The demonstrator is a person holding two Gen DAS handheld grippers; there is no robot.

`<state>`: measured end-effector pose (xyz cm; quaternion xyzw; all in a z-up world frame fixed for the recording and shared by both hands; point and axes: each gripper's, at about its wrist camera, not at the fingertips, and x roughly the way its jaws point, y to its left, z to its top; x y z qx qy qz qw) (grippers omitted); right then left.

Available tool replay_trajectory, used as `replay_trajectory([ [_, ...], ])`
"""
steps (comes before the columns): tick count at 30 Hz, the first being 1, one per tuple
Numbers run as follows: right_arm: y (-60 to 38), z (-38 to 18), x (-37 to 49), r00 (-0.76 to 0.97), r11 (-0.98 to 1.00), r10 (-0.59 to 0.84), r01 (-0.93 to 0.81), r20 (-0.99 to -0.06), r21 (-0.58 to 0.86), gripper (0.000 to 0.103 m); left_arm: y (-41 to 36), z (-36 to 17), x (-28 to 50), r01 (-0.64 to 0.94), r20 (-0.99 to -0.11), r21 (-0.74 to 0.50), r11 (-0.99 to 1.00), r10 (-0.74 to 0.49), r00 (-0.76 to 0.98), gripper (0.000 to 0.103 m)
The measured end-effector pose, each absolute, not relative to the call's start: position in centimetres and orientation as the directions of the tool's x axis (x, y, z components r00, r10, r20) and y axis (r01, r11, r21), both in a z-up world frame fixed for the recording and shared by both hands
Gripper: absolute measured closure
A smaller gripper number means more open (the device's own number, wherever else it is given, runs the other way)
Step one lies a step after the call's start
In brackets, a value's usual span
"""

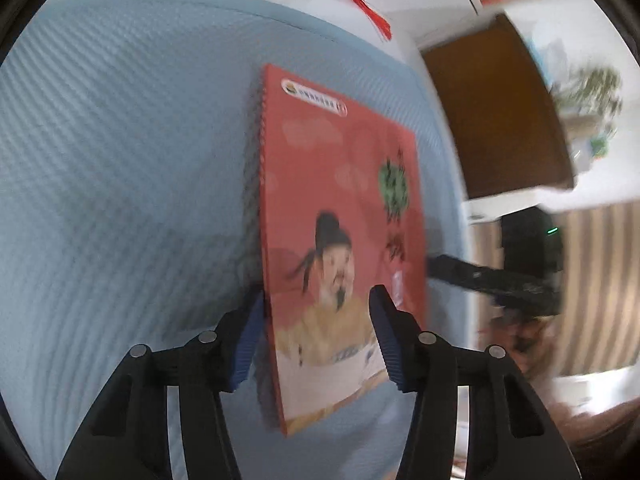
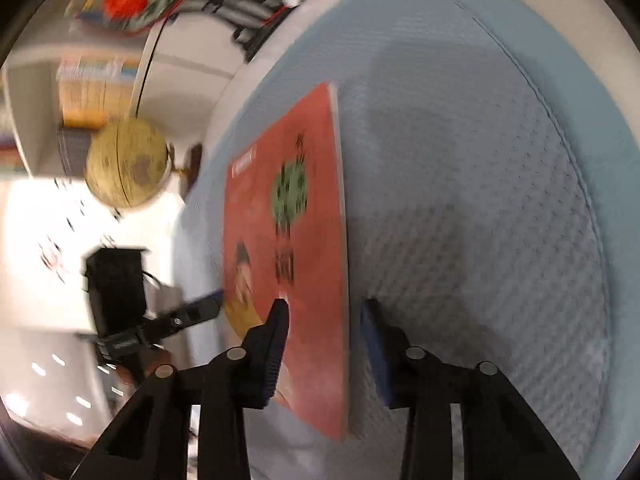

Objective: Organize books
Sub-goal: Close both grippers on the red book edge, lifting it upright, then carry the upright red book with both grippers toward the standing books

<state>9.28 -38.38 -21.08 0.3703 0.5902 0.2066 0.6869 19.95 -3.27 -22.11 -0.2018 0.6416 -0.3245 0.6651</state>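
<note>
Book [image 1: 340,200] stands on edge between both my half-closed tools: left tool [image 1: 316,312] and right tool [image 2: 326,320] each straddle it, grip uncertain.

Bright daylight, motion blur, fisheye-warped edges.

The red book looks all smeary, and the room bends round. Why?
Left wrist view: motion blur smears the red book cover; fisheye lens curves the blue mat. Right wrist view: blurrier still, the globe streaked, the white area at left overexposed.
</note>
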Motion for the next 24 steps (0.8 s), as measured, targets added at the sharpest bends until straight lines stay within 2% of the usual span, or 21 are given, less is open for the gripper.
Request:
replay_trajectory([
  [3,-37.8,-20.9,10.6,0.214,0.665,0.713,0.096,-0.667,0.741,0.071,-2.7,-23.0,21.3,0.132,-0.685,-0.726,0.675,-0.726,-0.055,0.067],
  [4,-37.6,-20.8,11.0,0.214,0.673,0.709,0.083,-0.672,0.735,0.071,-2.5,-23.3,21.4,0.114,-0.685,-0.728,0.676,-0.726,-0.06,0.074],
  [7,-37.7,-20.9,11.7,0.23,0.659,0.718,0.082,-0.657,0.748,0.072,-2.2,-23.8,21.5,0.082,-0.7,-0.714,0.695,-0.71,-0.076,0.087],
  [10,-37.3,-20.9,12.4,0.252,0.667,0.706,0.078,-0.662,0.741,0.076,-1.9,-24.4,21.7,0.024,-0.676,-0.735,0.677,-0.731,-0.089,0.088],
  [13,-37.1,-20.8,12.9,0.261,0.71,0.668,0.059,-0.697,0.702,0.087,-1.4,-24.6,21.8,-0.018,-0.666,-0.743,0.669,-0.741,-0.085,0.088],
  [17,-37.3,-21.1,13.5,0.252,0.695,0.685,0.055,-0.683,0.717,0.087,-1.7,-24.2,21.5,-0.013,-0.693,-0.719,0.695,-0.717,-0.076,0.088],
  [22,-38.0,-22.6,14.6,0.191,0.578,0.794,0.052,-0.577,0.814,0.084,-1.8,-23.6,21.2,0.011,-0.711,-0.702,0.712,-0.7,-0.072,0.088],
  [24,-37.6,-22.7,15.2,0.183,0.57,0.802,0.053,-0.569,0.82,0.085,-1.4,-23.9,21.3,-0.01,-0.697,-0.715,0.699,-0.713,-0.073,0.088],
])
